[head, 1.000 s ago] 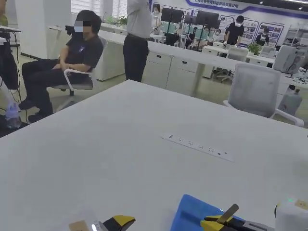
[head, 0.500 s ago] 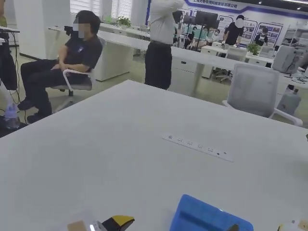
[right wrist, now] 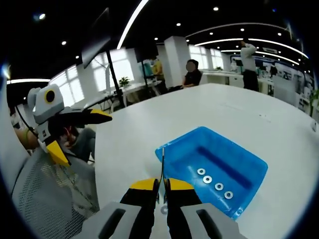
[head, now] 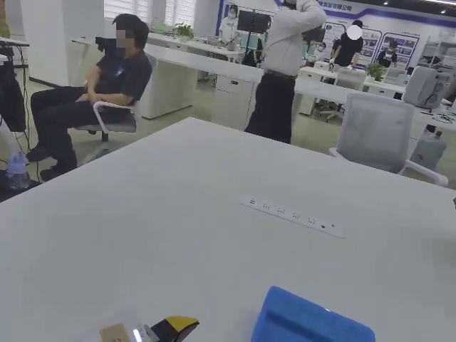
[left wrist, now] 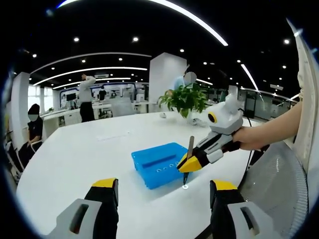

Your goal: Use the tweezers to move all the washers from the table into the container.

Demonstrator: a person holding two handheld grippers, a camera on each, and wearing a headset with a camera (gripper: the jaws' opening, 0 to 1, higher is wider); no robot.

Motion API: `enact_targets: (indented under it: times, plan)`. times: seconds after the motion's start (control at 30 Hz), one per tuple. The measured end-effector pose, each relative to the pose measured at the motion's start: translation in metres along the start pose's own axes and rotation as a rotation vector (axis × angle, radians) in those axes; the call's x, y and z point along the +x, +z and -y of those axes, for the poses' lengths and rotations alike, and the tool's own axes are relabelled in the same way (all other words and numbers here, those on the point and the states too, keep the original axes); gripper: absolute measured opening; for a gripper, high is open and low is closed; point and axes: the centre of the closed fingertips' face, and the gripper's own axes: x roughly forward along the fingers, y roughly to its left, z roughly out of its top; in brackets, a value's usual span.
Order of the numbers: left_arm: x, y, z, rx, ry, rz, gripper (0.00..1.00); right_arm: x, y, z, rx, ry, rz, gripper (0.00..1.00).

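A power strip (head: pixel 292 216) lies flat, a seated person (head: pixel 100 92) and chair (head: pixel 381 132) beyond.

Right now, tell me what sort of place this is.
Most likely an open-plan office. There is a big white table with a built-in power strip, a mesh office chair beside it, and long white desks with a monitor further back.

Tweezers (right wrist: pixel 162 167): you are gripping them in the right tool (right wrist: pixel 162 185), a slim metal pair standing steeply, tips pointing down at the desk (right wrist: pixel 139 134).
Container (right wrist: pixel 199 149): a shallow blue tray, open-topped, is sitting flat on the desk.
Washers inside (right wrist: pixel 208 179): four small silver rings are lying in a row on its floor.
Loose washer (left wrist: pixel 185 187): one ring is lying under the tweezer tips, just outside the container.
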Motion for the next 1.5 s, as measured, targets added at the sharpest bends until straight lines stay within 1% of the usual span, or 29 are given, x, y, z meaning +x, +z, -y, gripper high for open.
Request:
enact_targets:
  times: [0.07, 0.13, 0.4, 0.6, 0.67, 1.13, 1.2, 1.33, 1.47, 1.5]
  plan:
    - [0.000, 0.000, 0.000, 0.000, 0.001, -0.001, 0.76, 0.001, -0.004, 0.001, -0.009, -0.001, -0.017, 0.04]
    - [0.000, 0.000, 0.000, 0.001, 0.000, -0.002, 0.75, 0.001, -0.006, 0.000, -0.012, 0.001, -0.023, 0.04]
    - [0.000, 0.000, 0.000, 0.002, 0.001, -0.003, 0.75, 0.002, -0.010, 0.003, -0.007, -0.004, -0.034, 0.04]
    - [0.000, 0.000, -0.001, 0.000, 0.001, -0.003, 0.75, 0.003, -0.013, 0.000, -0.011, 0.004, -0.042, 0.04]
    - [0.000, -0.001, 0.000, 0.003, 0.002, -0.005, 0.75, 0.003, -0.015, 0.000, -0.032, 0.002, -0.054, 0.04]
    - [0.000, -0.003, -0.001, 0.008, 0.000, -0.012, 0.75, 0.005, -0.017, -0.008, -0.098, 0.009, -0.068, 0.04]
    - [0.000, -0.003, -0.001, 0.008, 0.000, -0.013, 0.75, 0.005, -0.017, -0.009, -0.109, 0.011, -0.068, 0.04]
    - [-0.001, -0.002, -0.001, 0.009, 0.001, -0.011, 0.75, 0.006, -0.016, -0.010, -0.106, 0.012, -0.056, 0.04]
    - [-0.001, -0.002, -0.001, 0.009, 0.001, -0.010, 0.75, 0.006, -0.016, -0.010, -0.106, -0.001, -0.046, 0.03]
    - [-0.001, -0.002, -0.002, 0.009, 0.001, -0.011, 0.75, 0.005, -0.016, -0.009, -0.107, -0.013, -0.044, 0.03]
